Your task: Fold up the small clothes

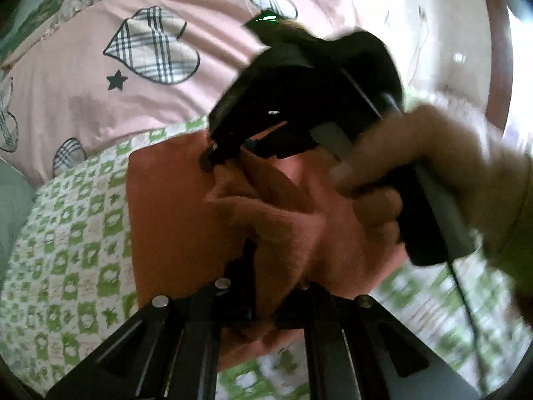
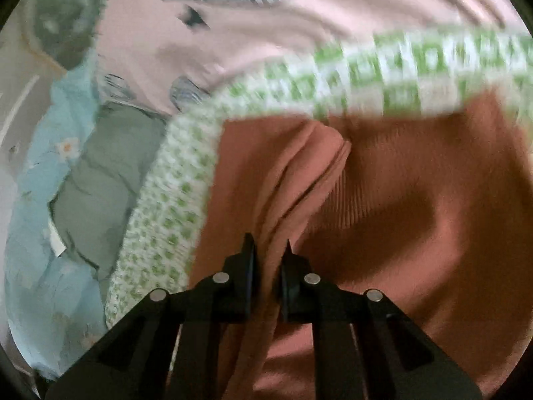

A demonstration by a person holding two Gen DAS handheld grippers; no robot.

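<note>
A small rust-orange ribbed garment (image 1: 173, 226) lies on a green-and-white checked mat (image 1: 66, 266). My left gripper (image 1: 276, 266) is shut on a raised fold of the garment at its near edge. My right gripper (image 1: 216, 155), held in a hand, shows in the left wrist view pinching the garment's far edge. In the right wrist view my right gripper (image 2: 268, 250) is shut on a lifted ridge of the same orange garment (image 2: 416, 183), which runs between its fingers.
A pink bedcover (image 1: 100, 100) with plaid hearts lies beyond the mat. In the right wrist view a grey-green garment (image 2: 100, 173) sits on light blue floral bedding (image 2: 36, 233) left of the mat (image 2: 160, 220). A wooden headboard (image 1: 499, 66) curves at the right.
</note>
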